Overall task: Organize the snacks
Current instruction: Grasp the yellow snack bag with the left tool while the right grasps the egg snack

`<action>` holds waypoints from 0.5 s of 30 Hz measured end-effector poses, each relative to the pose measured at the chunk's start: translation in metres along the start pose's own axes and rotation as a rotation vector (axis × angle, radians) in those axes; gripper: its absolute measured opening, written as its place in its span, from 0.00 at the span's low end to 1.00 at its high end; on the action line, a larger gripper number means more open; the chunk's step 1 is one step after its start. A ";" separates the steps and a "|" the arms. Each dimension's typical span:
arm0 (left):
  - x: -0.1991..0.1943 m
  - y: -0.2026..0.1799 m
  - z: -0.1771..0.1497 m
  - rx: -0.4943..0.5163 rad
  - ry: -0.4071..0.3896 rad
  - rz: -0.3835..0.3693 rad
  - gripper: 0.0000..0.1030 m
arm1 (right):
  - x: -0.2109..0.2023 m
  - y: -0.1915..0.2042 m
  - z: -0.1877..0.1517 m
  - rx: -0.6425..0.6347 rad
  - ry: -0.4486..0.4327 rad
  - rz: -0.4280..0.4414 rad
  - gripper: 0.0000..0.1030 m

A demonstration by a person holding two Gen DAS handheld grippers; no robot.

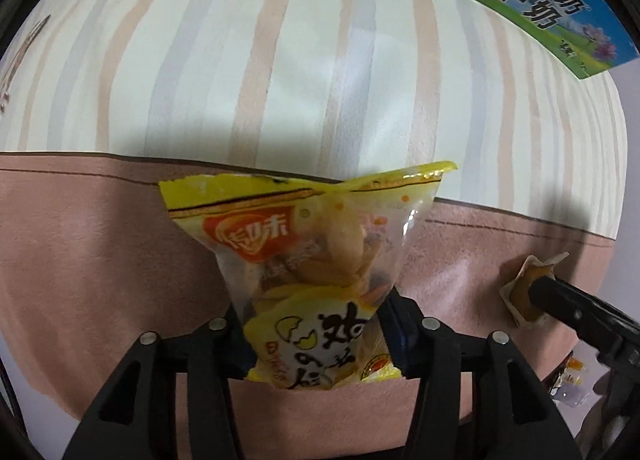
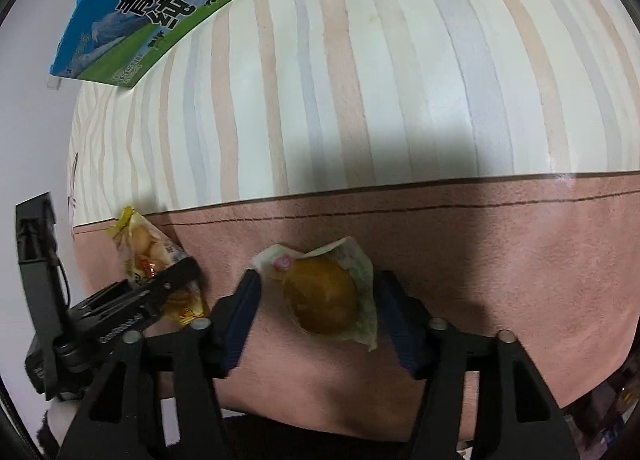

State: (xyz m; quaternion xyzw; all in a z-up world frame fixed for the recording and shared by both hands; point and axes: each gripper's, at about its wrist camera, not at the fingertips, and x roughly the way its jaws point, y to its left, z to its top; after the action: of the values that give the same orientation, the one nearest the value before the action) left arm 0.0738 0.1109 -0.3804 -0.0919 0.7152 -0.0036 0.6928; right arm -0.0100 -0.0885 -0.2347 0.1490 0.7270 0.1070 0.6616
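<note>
a: while i look down along my left gripper (image 1: 316,336), i see the yellow snack bag (image 1: 312,252) standing between its jaws, with the lower end of the bag wedged against both pads, so i read that as a pinch on the bag.

b: and your other side?

a: from the right wrist view, my right gripper (image 2: 316,312) has its jaws spread around the wrapped bun (image 2: 326,296). the bun lies on the pink part of the tablecloth (image 2: 520,260), and there is a gap between the wrapper and the blue pad on each side, so nothing is pressed there.

b: where do the two snacks sit?

a: both are over the pink band, near the seam with the striped part. the bag is to the left of the bun, close by but not touching. a blue and green milk carton (image 2: 160,8) lies at the far edge of the striped cloth.
</note>
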 end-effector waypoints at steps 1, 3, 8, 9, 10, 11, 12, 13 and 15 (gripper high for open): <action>0.004 -0.001 0.000 0.005 0.000 0.005 0.50 | 0.002 0.002 0.001 -0.003 0.002 -0.013 0.64; 0.008 -0.016 0.003 0.013 -0.002 0.019 0.50 | 0.007 0.009 0.001 -0.025 0.003 -0.047 0.64; 0.012 -0.024 0.000 -0.010 -0.020 0.020 0.41 | 0.024 0.029 0.006 -0.064 -0.022 -0.130 0.53; 0.007 -0.006 0.001 -0.012 -0.026 0.021 0.39 | 0.025 0.031 0.005 -0.075 -0.036 -0.159 0.48; 0.002 -0.003 -0.002 -0.010 -0.034 0.016 0.38 | 0.027 0.033 0.004 -0.079 -0.045 -0.158 0.48; -0.001 -0.005 -0.004 -0.009 -0.036 0.014 0.37 | 0.028 0.036 0.003 -0.081 -0.051 -0.156 0.48; -0.004 -0.008 -0.006 -0.007 -0.041 0.013 0.36 | 0.025 0.038 0.000 -0.087 -0.059 -0.153 0.47; -0.007 -0.010 -0.009 -0.002 -0.045 0.012 0.36 | 0.022 0.037 -0.002 -0.091 -0.064 -0.151 0.47; -0.014 -0.009 -0.011 0.005 -0.054 0.003 0.36 | 0.014 0.038 -0.006 -0.094 -0.080 -0.132 0.47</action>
State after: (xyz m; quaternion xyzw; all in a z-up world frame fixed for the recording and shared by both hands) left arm 0.0648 0.1027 -0.3645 -0.0890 0.6964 -0.0019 0.7121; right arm -0.0145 -0.0482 -0.2340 0.0736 0.7026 0.0910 0.7019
